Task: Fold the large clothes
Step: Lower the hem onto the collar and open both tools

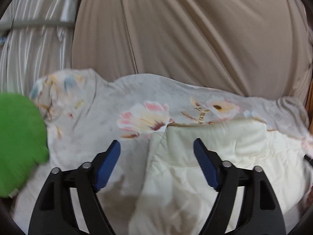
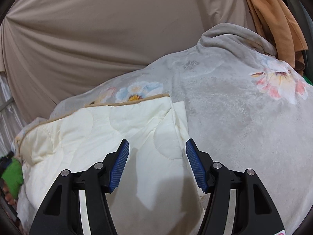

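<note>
The left gripper (image 1: 156, 146) hangs with its jaws spread wide and nothing between the ribbed blue pads (image 1: 106, 166), and just ahead of its tips lies the cream quilted blanket (image 1: 215, 156), soft and puffy, stitched in curved lines, one corner turned back into a thick flap edged with tan piping. Under it spreads a grey fleece cover (image 1: 109, 107), plush and printed with pale pink and yellow flowers, running out to both sides of the tongs. To the left of them sits a blurred green cloth (image 1: 19, 143). Over to the right gripper (image 2: 157, 146): jaws apart too, a shade narrower, empty, poised over the cream quilt's right-hand edge, the fleece mounding up ahead and to the right. Beyond both, a taut beige curtain (image 2: 97, 39) falls in long pleats, with orange fabric (image 2: 273, 19) hanging at far right.
</note>
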A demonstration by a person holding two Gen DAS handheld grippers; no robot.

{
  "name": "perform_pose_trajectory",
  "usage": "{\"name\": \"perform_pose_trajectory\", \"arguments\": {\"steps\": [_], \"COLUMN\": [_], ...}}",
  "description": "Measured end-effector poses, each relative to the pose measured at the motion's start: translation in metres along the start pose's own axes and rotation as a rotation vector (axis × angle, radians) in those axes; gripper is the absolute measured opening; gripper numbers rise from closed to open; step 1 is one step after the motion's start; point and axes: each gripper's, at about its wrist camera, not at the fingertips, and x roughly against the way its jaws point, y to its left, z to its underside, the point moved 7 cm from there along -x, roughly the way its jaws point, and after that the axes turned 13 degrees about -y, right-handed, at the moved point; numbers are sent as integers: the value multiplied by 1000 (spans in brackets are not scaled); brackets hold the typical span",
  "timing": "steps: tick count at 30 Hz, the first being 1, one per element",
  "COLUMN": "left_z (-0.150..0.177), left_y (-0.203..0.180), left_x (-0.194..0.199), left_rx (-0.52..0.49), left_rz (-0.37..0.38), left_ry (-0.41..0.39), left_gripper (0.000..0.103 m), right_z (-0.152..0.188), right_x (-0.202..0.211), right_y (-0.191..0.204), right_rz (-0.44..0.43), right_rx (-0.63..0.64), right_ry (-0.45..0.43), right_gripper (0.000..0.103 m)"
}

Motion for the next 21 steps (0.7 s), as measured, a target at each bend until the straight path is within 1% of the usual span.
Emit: {"name": "perform_pose_trajectory", "arguments": {"steps": [1,3,5,7,8,10,12,13,14,15,16,17,18,19,20,21], "left_z": [4,10,16,21,24,30,42,46,49,49,46,40,31,21,10,-5], "left_y": [-4,-13,-22,-28,-31,-37,-43,-48,-50,-54,-56,-56,-55,-52,-50,-47], "left_x": [-7,-22,-45,-65,-79,-99,-113,-118,-119,-119,-118,-116,-113,-109,-103,-96], "left_rx": [-32,-55,-73,-67,-42,27,83,93,91,77,62,55,71,89,98,108], "left_rz": [10,47,87,119,137,199,189,192,179,169,171,169,185,196,203,214], "left_ry": [24,66,120,177,224,297,367,394,400,395,386,369,346,322,292,247], "left_gripper": [85,88,88,88,88,88,88,88,75,64,41,19,13,10,9,9], "right_z": [1,1,-6,-18,-24,-34,-34,-30,-24,-16,-10,-11,-16,-28,-44,-57], "right_x": [-1,-2,-4,-9,-12,-25,-44,-54,-64,-74,-79,-80,-75,-66,-52,-40], "right_y": [1,1,1,0,1,2,5,6,9,10,13,19,24,28,34,37], "right_rz": [-2,-4,-14,-12,-11,-9,4,4,10,30,40,29,12,-9,-55,-92], "right_rx": [-2,-16,-42,-76,-86,-93,-86,-81,-73,-58,-36,-5,7,1,-18,-39], "right_ry": [3,8,7,6,11,32,88,123,165,207,222,216,192,132,65,17], "right_gripper": [60,61,61,61,61,61,62,63,63,52,22,12,10,9,8,7]}}
